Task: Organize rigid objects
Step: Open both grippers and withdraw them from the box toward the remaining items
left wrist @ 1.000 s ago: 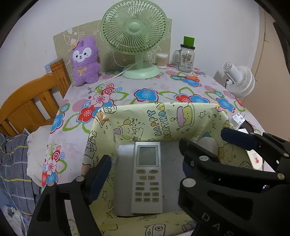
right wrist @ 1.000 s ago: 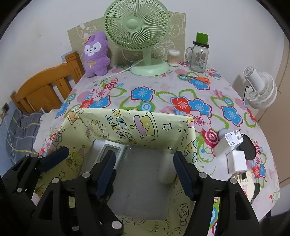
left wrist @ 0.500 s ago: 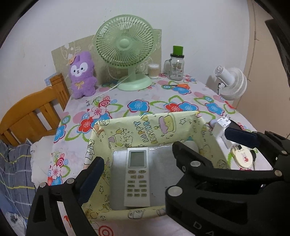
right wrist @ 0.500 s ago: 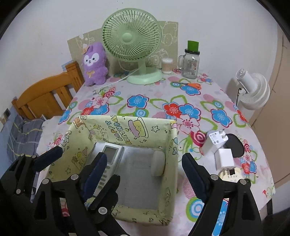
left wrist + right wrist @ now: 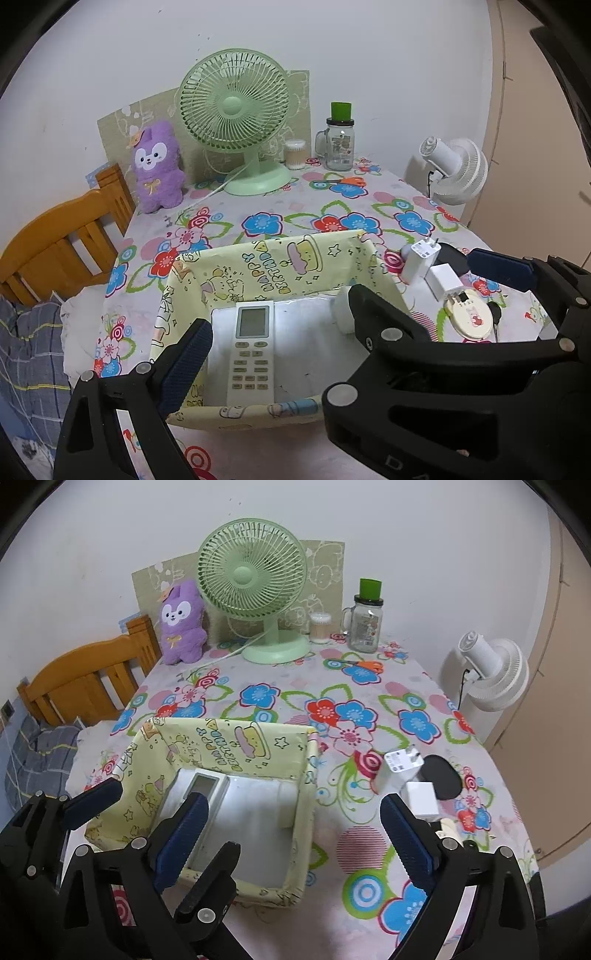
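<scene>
Both grippers have pulled back and risen from the yellow cartoon-printed fabric box (image 5: 280, 266), which a second ago filled both views and now sits smaller, near the front edge of the table with the flowered cloth (image 5: 369, 686). The left gripper (image 5: 273, 332) and the right gripper (image 5: 295, 823) both hold nothing, their fingers wide apart. The white remote control with grey buttons (image 5: 253, 350) lies flat on the box floor, and a small white rounded object (image 5: 341, 312) stands by the right wall; what it is, I cannot tell well.

So two things seem stored already, and the retreat probably frees the grippers for the next item. Near the right edge of the table wait two white plug chargers (image 5: 400, 770), a black oval pad (image 5: 441, 781) and a cream round case (image 5: 469, 314), close together. The right wall of the box stands between them and the free floor inside. The green desk fan (image 5: 255, 587), purple plush rabbit (image 5: 183, 624) and glass jar with green lid (image 5: 365, 624) stand at the far edge, well apart.
</scene>
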Tool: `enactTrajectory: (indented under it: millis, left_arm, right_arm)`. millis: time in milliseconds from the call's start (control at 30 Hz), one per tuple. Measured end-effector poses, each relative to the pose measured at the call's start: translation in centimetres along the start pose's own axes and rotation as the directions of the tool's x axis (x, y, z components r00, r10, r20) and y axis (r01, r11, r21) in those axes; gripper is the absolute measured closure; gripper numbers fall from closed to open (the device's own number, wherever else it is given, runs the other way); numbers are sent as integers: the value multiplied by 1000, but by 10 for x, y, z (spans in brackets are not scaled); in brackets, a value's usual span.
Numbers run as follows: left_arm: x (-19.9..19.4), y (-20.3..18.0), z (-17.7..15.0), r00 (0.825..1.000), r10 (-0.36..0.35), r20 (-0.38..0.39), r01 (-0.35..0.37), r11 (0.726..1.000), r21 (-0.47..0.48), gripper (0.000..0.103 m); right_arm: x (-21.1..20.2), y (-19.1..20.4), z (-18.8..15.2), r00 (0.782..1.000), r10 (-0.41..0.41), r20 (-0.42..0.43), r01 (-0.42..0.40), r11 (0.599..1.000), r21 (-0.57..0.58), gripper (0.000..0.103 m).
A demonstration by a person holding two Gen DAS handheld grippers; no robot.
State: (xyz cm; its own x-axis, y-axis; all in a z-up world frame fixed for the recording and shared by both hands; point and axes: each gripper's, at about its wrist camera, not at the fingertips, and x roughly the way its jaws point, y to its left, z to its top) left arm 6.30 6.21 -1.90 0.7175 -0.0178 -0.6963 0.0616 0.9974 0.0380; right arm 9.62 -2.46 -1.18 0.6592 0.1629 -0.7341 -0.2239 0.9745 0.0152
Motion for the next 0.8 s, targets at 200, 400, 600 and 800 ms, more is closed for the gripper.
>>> enactTrajectory:
  millis: [200,400,600,800]
  left_arm:
    - [-7,-11,0,1000,8,19,-8,1000,7,1]
    - [-11,-23,1,1000,5,24,-5,1000,9,1]
    - [-18,-34,2,999,-4,36,4,1000,8,0]
    - [-21,-45,2,999,-17,42,17,1000,0,0]
  right_arm:
    - [-11,-9,-2,1000,-13,21,13,1000,2,6]
    - [-18,-20,-5,999,-20,29,20,1000,1,5]
    - [-28,-31,-7,999,-14,45,14,1000,3,5]
    - [-35,-41,-10,998,-14,59,14,1000,-1,5]
